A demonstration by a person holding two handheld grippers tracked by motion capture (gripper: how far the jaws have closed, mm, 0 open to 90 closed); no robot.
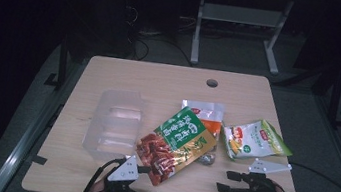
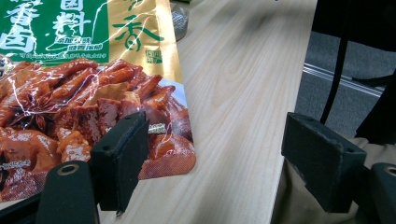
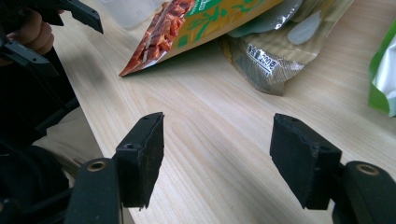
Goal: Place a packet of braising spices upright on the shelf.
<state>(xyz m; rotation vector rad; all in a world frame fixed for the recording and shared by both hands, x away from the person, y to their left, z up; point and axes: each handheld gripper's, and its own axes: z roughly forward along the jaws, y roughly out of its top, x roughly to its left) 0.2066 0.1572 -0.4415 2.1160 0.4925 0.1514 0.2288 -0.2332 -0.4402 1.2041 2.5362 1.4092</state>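
My left gripper (image 1: 138,185) sits at the near edge of the surface (image 1: 170,83), just below the bottom corner of the big snack bag (image 1: 176,145). Its fingers (image 2: 119,158) are spread wide with nothing between them. In the left gripper view the left-hand finger stands in front of the bag's lower corner; whether it touches the foil I cannot tell. The other finger hangs past the surface edge, over the person's lap.

My right gripper (image 1: 227,182) rests near the right front of the surface, pointing leftward. Its fingers (image 3: 142,154) are likewise spread apart and empty, with bare wood between them in the right gripper view.

The big snack bag, green and gold on top with a red food picture below, lies flat and slanted at the middle of the surface. Its bottom corner points toward my left gripper. It overlaps a silver and orange pouch (image 1: 206,113) behind it. A small clear-fronted packet (image 3: 261,58) peeks out from under its right edge, near my right gripper but apart from it.

A green and white bag (image 1: 253,139) lies to the right, separate from the big bag and just beyond my right gripper. A clear plastic tray (image 1: 114,123) stands to the left of the big bag, just beside it.
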